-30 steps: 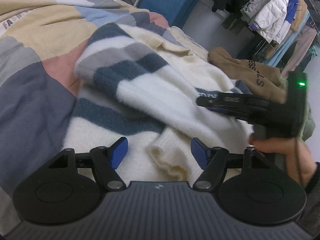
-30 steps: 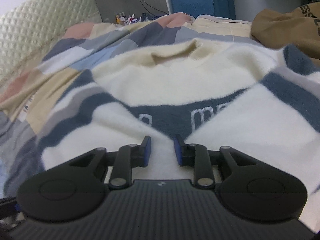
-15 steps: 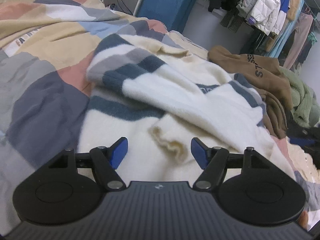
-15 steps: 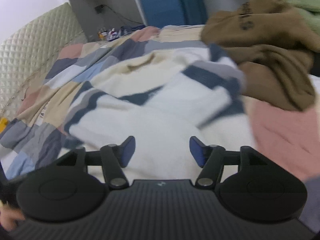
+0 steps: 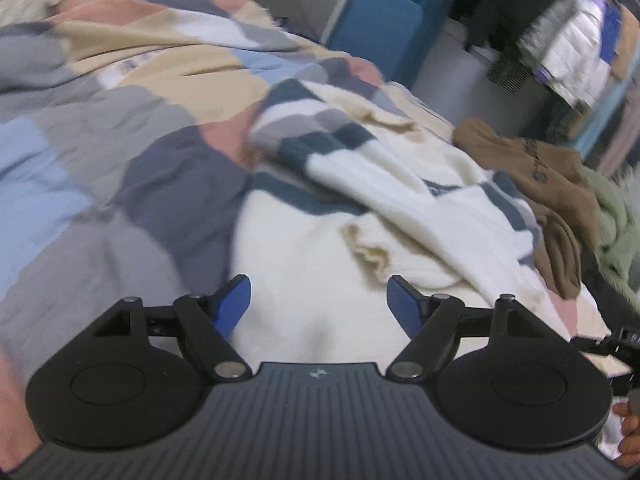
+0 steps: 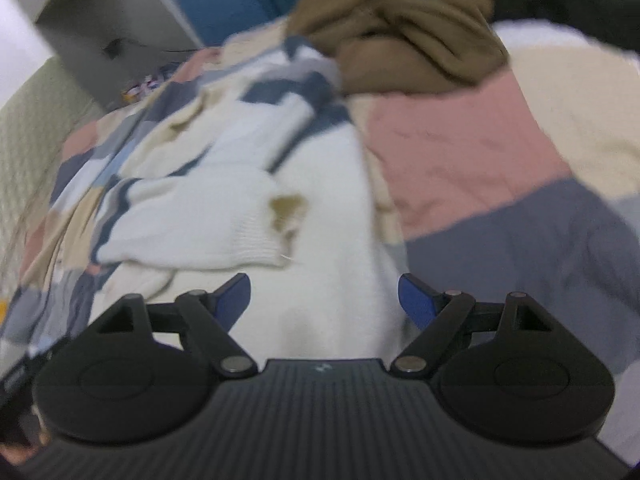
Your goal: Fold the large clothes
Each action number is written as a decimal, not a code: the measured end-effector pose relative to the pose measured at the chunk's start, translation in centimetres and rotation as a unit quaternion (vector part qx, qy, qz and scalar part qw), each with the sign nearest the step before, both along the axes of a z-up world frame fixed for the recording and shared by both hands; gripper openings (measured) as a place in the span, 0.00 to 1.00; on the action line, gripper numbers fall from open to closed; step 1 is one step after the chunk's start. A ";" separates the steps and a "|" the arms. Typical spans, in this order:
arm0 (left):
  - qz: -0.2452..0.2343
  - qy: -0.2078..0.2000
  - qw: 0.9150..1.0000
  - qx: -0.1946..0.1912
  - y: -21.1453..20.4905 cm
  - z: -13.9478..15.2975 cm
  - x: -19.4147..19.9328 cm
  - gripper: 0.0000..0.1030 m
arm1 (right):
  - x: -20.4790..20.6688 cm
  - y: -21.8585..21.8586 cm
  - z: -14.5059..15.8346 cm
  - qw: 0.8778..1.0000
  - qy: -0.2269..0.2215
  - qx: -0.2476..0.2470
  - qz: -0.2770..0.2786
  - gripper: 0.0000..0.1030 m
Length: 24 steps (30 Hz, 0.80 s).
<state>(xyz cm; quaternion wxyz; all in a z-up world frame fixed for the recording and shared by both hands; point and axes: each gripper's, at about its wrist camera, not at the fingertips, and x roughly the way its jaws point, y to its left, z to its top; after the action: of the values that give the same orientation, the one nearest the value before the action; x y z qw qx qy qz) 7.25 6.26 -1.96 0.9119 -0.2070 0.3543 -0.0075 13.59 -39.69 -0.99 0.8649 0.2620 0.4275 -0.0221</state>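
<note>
A cream sweater with dark blue and grey stripes [image 5: 400, 208] lies on the patchwork bedspread [image 5: 120, 152], both sleeves folded across its body. My left gripper [image 5: 319, 300] is open and empty, just above the sweater's lower body. The sweater also shows in the right wrist view [image 6: 224, 208], with a folded sleeve cuff near its middle. My right gripper [image 6: 324, 300] is open and empty, over the sweater's lower right edge. Both views are blurred by motion.
A brown hoodie [image 5: 536, 168] and a green fleece garment [image 5: 616, 232] are piled to the right of the sweater; the hoodie also shows in the right wrist view [image 6: 408, 40]. A clothes rack [image 5: 576, 48] and a blue panel [image 5: 376, 36] stand beyond the bed.
My right gripper let go of the sweater, opened and pulled back to the right. My left gripper stayed open and drew back and up from the sweater.
</note>
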 end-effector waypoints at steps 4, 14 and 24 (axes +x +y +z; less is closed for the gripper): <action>0.040 0.014 0.998 -0.035 1.7 -0.3 -0.5 0.79 | 0.3 -0.7 -1.4 0.999 0.024 -0.001 -0.039 0.80; 0.033 0.086 0.974 -0.206 3.9 -4.6 1.1 0.79 | 0.6 -1.1 -4.5 0.986 0.063 0.153 -0.015 0.82; -0.026 0.093 0.952 -0.291 2.4 -5.0 0.0 0.79 | 0.1 1.1 -3.0 0.971 0.001 0.228 0.074 0.82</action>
<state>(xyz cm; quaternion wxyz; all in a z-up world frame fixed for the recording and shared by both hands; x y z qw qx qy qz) 7.22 8.71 -6.98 0.7746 -0.4541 0.4252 -0.1144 13.68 -38.63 -3.97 0.7811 0.4198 0.4407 0.1397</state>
